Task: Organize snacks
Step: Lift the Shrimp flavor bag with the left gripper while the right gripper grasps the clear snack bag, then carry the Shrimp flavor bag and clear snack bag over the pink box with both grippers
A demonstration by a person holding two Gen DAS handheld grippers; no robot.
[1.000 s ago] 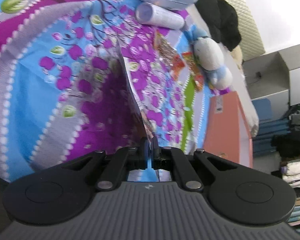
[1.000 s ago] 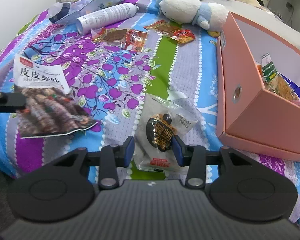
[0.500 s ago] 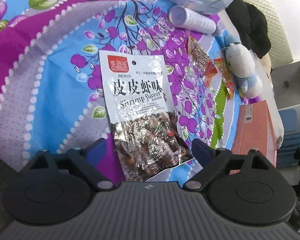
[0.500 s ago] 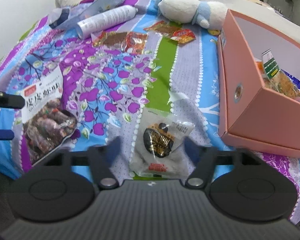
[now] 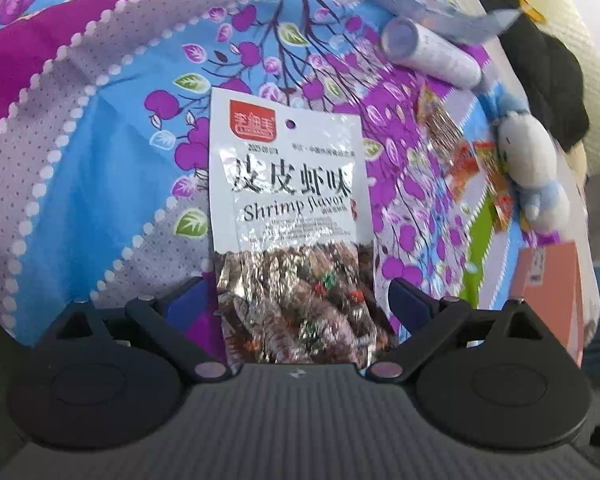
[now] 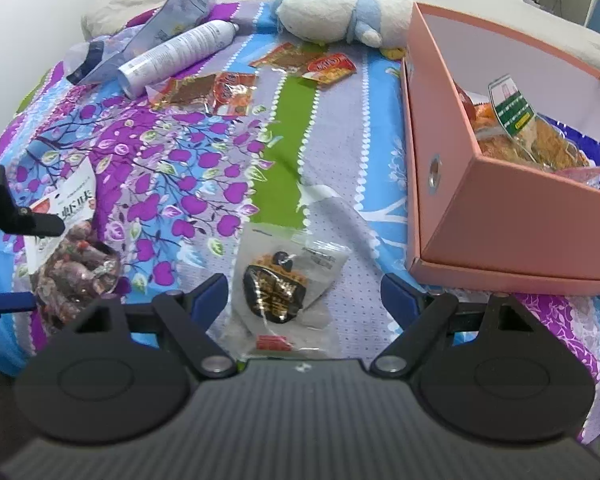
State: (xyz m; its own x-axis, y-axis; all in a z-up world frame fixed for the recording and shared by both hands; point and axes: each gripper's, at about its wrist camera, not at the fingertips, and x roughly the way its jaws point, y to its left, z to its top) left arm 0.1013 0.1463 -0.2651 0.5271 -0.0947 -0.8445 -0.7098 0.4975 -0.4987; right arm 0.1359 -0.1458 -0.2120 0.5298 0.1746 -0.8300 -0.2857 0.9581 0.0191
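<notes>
At far left, the left gripper (image 5: 296,300) stood wide open, its jaws flanking but clear of a glossy rectangular shrimp snack packet (image 5: 288,216) lying flat on the patterned bedspread (image 6: 340,168). The right gripper (image 6: 304,292) likewise gaped around a crinkled clear pouch (image 6: 288,284). The pink cardboard box (image 6: 512,232) sat right.

I look down on a bed with a bright sheet (image 6: 228,152) of purple, blue and green, a white wall (image 6: 28,20) behind.
</notes>
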